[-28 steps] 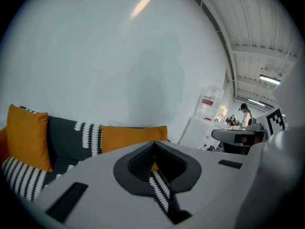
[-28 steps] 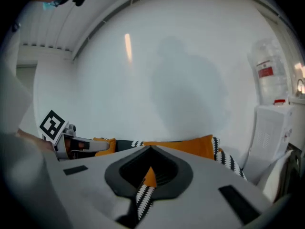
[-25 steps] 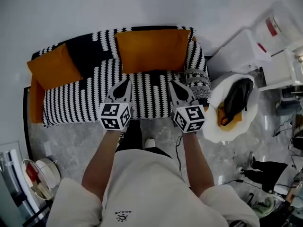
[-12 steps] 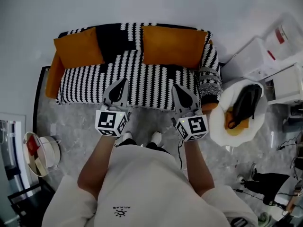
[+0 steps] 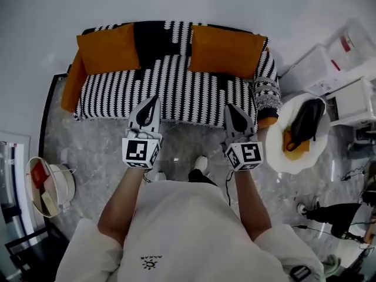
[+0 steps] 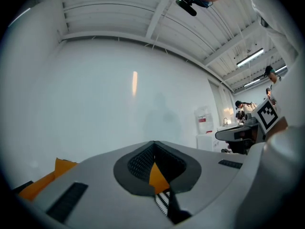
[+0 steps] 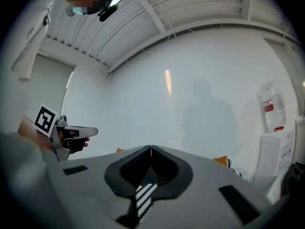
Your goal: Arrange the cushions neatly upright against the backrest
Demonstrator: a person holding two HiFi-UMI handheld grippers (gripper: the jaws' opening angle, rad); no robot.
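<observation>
The left orange cushion (image 5: 108,47) stands upright against the backrest (image 5: 164,35) near the sofa's left end, and the right orange cushion (image 5: 226,51) stands upright against it near the right end. They are well apart, with a bare stretch of backrest between them. Both rest on the seat of the black-and-white patterned sofa (image 5: 170,96), which backs onto the white wall (image 5: 188,2). An orange piece (image 5: 70,90) hangs over the sofa's left end, and a grey patterned cushion (image 5: 267,94) sits on its right end.

I hold both tools in front of the sofa, over the marble floor (image 5: 94,151), tips aimed at the seat and touching neither cushion. My left tool (image 5: 154,100) has its jaws pressed together on nothing; in its own view only slivers of orange and striped fabric show beyond the tips. My right tool (image 5: 232,109) is likewise pressed together and empty, with striped fabric showing past it.

Right of the sofa stands a round white seat (image 5: 276,157) with a black item (image 5: 305,122) lying on it
</observation>
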